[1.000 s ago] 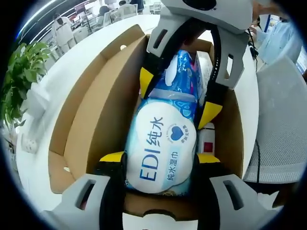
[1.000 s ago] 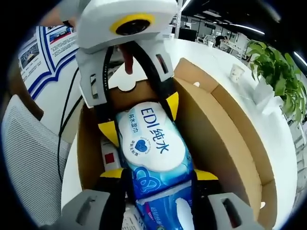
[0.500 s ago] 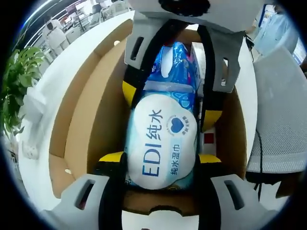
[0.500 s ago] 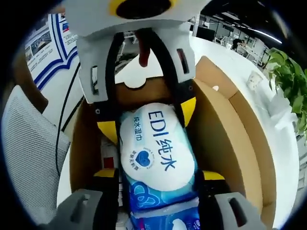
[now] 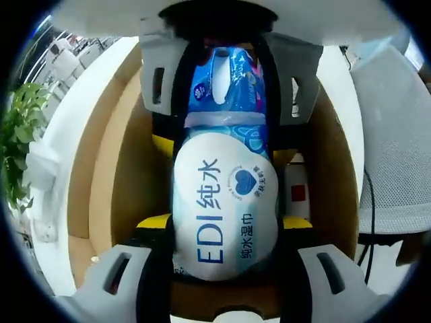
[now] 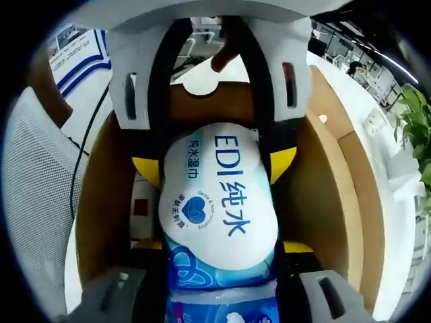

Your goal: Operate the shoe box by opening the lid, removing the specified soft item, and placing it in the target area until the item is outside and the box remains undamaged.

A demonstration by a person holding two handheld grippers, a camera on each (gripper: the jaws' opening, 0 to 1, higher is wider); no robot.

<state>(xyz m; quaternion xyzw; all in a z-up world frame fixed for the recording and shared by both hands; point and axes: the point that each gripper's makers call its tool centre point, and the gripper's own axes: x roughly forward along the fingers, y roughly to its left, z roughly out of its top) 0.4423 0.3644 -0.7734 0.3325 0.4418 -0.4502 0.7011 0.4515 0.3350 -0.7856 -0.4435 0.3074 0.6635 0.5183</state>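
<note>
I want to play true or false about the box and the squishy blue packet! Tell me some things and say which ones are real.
1. The box lid is shut. False: the cardboard box is open and you can see inside.
2. The wipes packet has a white label with a blue heart. True.
3. The left gripper and the right gripper both squeeze the packet, one from each end. True.
4. The packet lies on the floor. False: it sits over the open box, between the jaws.
5. A green plant stands beside the box. True.
</note>
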